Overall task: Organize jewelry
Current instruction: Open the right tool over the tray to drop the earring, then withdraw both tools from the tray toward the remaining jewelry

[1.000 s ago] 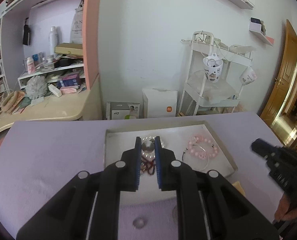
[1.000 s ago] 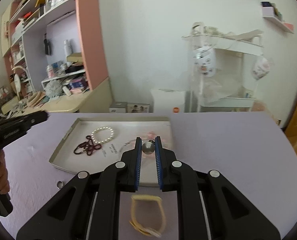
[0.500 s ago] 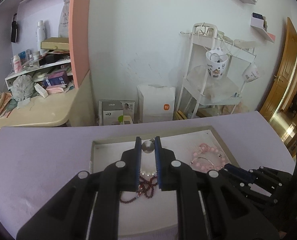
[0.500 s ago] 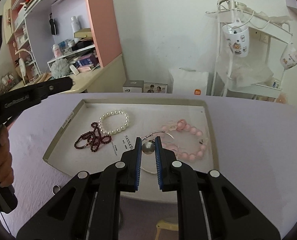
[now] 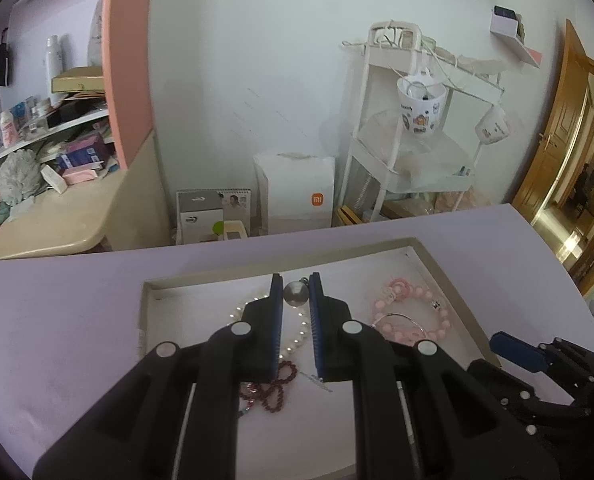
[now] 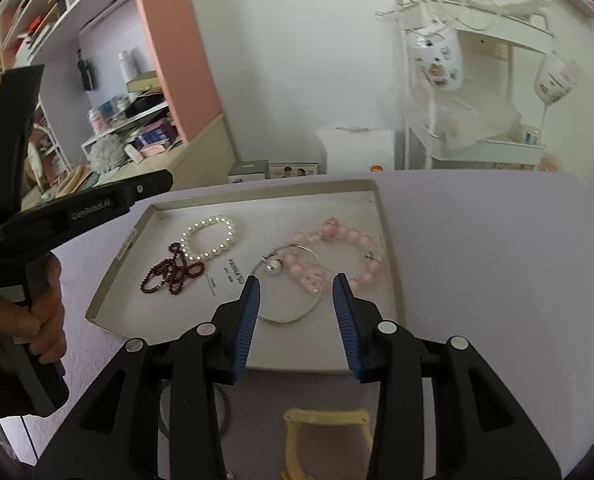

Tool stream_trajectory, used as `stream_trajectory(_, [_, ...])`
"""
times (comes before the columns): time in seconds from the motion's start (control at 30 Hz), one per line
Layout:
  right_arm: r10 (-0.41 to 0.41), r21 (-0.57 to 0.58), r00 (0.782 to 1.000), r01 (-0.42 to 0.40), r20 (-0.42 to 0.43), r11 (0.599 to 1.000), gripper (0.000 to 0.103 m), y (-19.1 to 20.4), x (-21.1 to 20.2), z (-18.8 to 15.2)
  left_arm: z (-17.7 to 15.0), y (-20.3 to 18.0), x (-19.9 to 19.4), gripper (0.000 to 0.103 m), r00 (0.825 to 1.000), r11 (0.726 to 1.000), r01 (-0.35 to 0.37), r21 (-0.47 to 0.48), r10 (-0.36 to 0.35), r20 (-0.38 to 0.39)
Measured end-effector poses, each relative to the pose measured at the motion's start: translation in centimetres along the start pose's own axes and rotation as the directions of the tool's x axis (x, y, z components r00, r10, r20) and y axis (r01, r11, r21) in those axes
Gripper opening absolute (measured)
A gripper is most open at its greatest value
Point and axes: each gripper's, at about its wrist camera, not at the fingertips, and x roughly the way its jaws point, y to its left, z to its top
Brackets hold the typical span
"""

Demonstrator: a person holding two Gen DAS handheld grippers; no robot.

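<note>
A shallow white tray (image 6: 389, 248) on the lilac table holds a white pearl bracelet (image 6: 209, 238), a dark red bead strand (image 6: 173, 270), a pink bead bracelet (image 6: 337, 256) and a silver hoop with a silver ball (image 6: 289, 292). My right gripper (image 6: 296, 292) is open just above the hoop at the tray's near edge. My left gripper (image 5: 296, 294) is shut on a silver ball pendant (image 5: 296, 294) above the tray (image 5: 145, 312), over the pearl bracelet (image 5: 297, 332).
A yellow band (image 6: 325, 432) and a dark ring (image 6: 225, 408) lie on the table in front of the tray. A white cart with hanging mugs (image 5: 421, 108), a white box (image 5: 297, 196) and cluttered shelves (image 5: 57, 120) stand behind the table.
My right gripper opened and let the silver ball and hoop down into the tray beside the pink bracelet. My left gripper, still shut on its ball, moved slightly forward over the tray.
</note>
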Motion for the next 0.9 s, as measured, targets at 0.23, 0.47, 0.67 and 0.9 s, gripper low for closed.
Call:
stream_trajectory(0.23, [-0.015, 0.026, 1.0, 0.015, -0.007, 1.0, 0.04, -0.8, -0.1, -0.3, -0.3, -0.9, 1.4, 0.017, 1.0, 1.0, 0.015, 0.017, -0.015, -0.02])
stream_trajectory(0.47, [-0.015, 0.032, 1.0, 0.015, -0.005, 0.999, 0.04, -0.6, -1.0, -1.0, -0.5, -0.2, 0.0, 0.039, 1.0, 1.0, -0.009, -0.001, 0.009, 0.001])
stream_trajectory(0.67, [0.0, 0.031, 1.0, 0.0, 0.001, 1.0, 0.04, 0.2, -2.6, -2.1, -0.9, 0.7, -2.6, 0.045, 0.998, 0.999, -0.05, -0.011, 0.05, 0.031])
stream_trajectory(0.9, [0.021, 0.023, 1.0, -0.021, 0.021, 1.0, 0.04, 1.4, -4.7, -3.8, -2.3, 1.6, -6.5, 0.053, 0.993, 0.995, -0.089, -0.044, 0.091, 0.071])
